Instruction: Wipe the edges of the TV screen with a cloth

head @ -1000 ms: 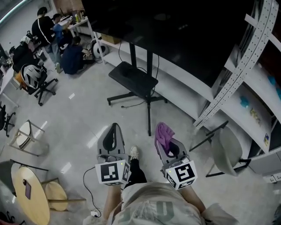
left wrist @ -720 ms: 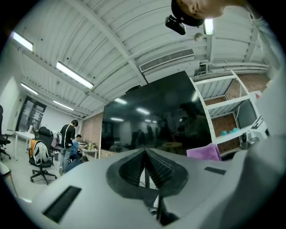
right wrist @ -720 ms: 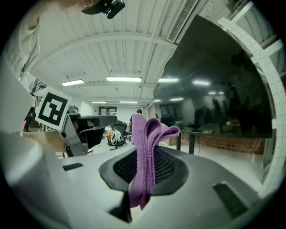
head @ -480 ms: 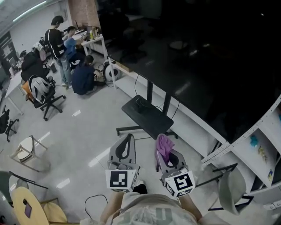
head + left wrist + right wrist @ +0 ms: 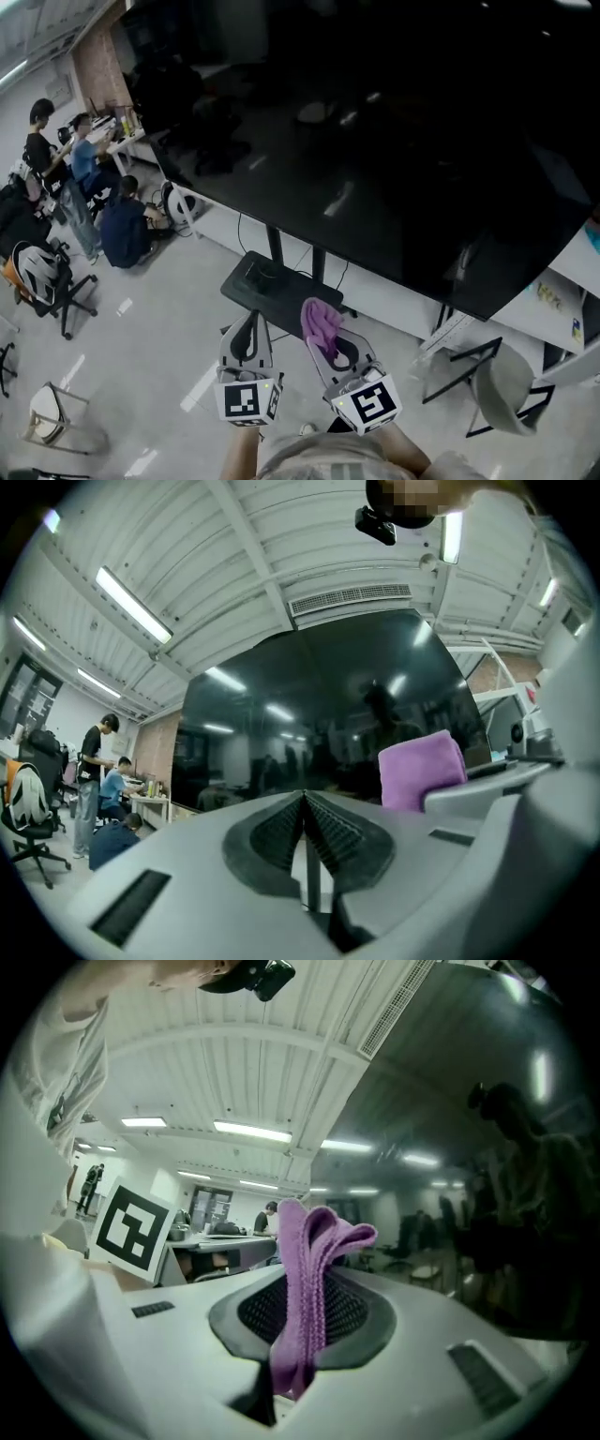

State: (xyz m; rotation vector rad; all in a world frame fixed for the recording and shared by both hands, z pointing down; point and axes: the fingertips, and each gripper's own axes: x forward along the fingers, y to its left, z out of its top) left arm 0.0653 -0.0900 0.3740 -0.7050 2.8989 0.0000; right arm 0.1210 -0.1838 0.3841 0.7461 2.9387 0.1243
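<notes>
From the head view, my left hand-held gripper (image 5: pixel 249 321) and my right hand-held gripper (image 5: pixel 325 339) sit side by side low in the middle, both pointing up toward the big dark TV screen (image 5: pixel 375 122). A purple cloth (image 5: pixel 321 321) sticks up out of the right one. It lies below the screen's lower edge, apart from the glass and over the black base of the stand (image 5: pixel 281 284). Far off to the left, a few people (image 5: pixel 84 159) gather at a counter (image 5: pixel 127 139) on the pale floor (image 5: pixel 159 347). A grey chair (image 5: pixel 502 389) stands at the lower right.

In the left gripper view, the two ribbed jaws of my left hand-held gripper (image 5: pixel 304 808) are pressed together with nothing between them. The TV screen (image 5: pixel 309 714) fills the middle ahead, under a white ribbed ceiling (image 5: pixel 234 564). The cloth (image 5: pixel 422 771) shows just to the right, on top of the other gripper's grey body.

In the right gripper view, my right hand-held gripper (image 5: pixel 305 1312) is clamped on the cloth (image 5: pixel 314 1241), which stands upright in folds between the ribbed pads and hangs a little below them. The TV screen (image 5: pixel 497 1147) is on the right, its glass mirroring the room. The left gripper's marker cube (image 5: pixel 131 1227) shows on the left.
</notes>
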